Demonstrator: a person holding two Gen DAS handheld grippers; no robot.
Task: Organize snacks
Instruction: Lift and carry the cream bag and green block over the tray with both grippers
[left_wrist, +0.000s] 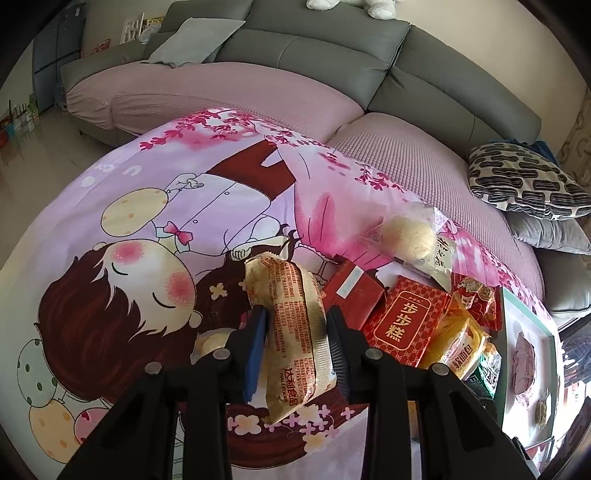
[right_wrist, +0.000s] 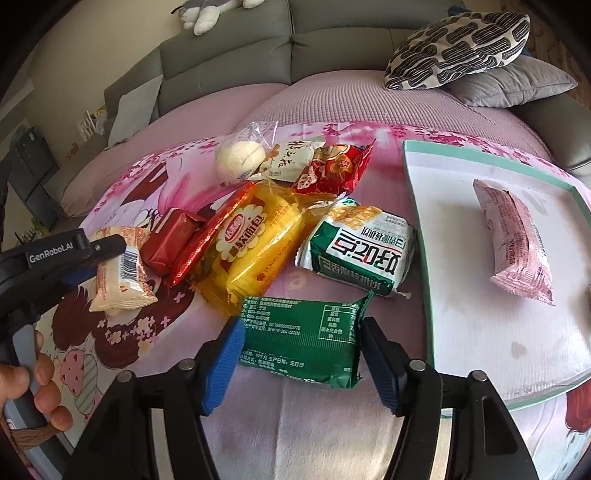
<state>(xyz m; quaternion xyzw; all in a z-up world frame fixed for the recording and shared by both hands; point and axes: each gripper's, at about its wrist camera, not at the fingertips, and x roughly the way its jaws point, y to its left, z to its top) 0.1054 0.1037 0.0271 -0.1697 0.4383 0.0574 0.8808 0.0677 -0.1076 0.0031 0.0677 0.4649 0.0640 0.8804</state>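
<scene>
A beige snack packet (left_wrist: 295, 332), lower centre, hides the cloth behind it; the left gripper (left_wrist: 297, 332) clamps it. The right gripper (right_wrist: 301, 347) stands apart around a green packet (right_wrist: 303, 339); whether its pads touch is unclear.

"GenRobot.AI" on left hand-held gripper (right_wrist: 110, 245), "步步糕" on red box (left_wrist: 404, 321)

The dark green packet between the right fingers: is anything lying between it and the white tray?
Nothing visible does. The dark green packet lies just beside the white tray, with only bare cloth between them. The tray holds a pink packet farther in, leaving free space near its edge.
</scene>
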